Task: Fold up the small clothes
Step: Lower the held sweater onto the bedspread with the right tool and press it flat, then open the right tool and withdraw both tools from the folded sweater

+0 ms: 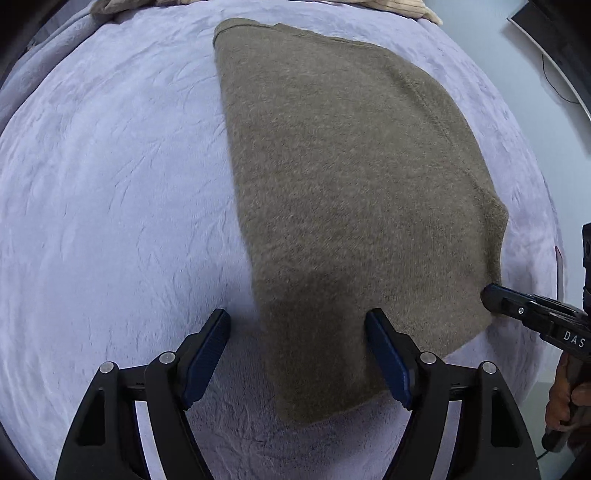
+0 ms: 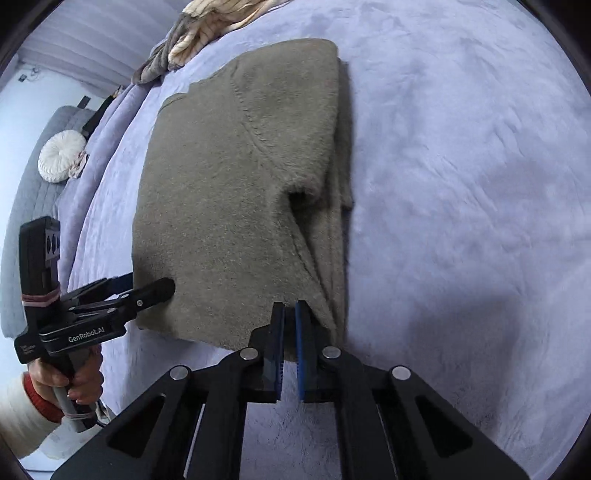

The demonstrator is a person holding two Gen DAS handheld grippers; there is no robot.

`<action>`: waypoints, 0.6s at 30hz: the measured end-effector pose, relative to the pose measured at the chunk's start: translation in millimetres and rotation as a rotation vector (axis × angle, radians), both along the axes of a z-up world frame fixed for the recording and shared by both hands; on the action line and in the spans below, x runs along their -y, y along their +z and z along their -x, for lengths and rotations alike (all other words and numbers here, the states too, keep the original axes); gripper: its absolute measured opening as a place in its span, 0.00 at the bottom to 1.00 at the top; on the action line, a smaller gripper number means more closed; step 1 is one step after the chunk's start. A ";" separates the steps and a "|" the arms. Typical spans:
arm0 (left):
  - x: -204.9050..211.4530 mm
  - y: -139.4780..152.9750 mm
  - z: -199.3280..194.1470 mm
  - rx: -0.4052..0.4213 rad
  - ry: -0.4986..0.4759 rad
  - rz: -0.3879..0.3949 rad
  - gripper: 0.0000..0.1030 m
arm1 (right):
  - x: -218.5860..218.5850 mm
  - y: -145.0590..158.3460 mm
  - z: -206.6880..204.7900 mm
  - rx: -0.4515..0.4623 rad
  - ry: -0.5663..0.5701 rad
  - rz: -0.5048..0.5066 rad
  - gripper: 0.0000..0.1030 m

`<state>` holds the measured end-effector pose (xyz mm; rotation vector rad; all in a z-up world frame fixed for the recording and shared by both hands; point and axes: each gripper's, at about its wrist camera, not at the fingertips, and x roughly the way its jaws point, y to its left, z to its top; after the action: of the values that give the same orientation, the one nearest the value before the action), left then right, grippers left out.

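Left hand-held gripper (image 1: 297, 354) agape, lilac plush bedspread (image 1: 110, 184), round white cushion (image 2: 61, 157)

Olive-brown fuzzy sweater (image 1: 351, 177) on a pale lavender blanket (image 1: 110, 184). Black grippers with blue pads (image 1: 207, 354) (white lettering on the side). Cream ribbed cloth (image 2: 210, 26) and a white round cushion (image 2: 61, 157) beyond.

Open blanket (image 1: 110, 184) lies left of the sweater (image 1: 351, 184) and right of it in the right view; piled clothes (image 2: 207, 33) crowd the far edge.
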<state>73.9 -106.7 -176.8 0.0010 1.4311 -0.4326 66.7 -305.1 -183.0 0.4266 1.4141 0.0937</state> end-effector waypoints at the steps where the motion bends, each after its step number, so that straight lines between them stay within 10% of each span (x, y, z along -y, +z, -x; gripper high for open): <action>1: -1.4 0.9 2.2 -0.002 -0.002 -0.002 0.76 | 5.4 -0.3 3.7 -0.003 -0.037 -0.015 0.00; 18: -18.6 68.6 28.2 -0.005 -0.042 -0.100 0.76 | -13.8 45.4 23.6 -0.065 -0.134 0.012 0.05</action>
<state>45.7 -88.0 -108.2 0.1106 1.4582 -0.3957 43.1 -291.3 -137.6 0.5175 1.4455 -0.0380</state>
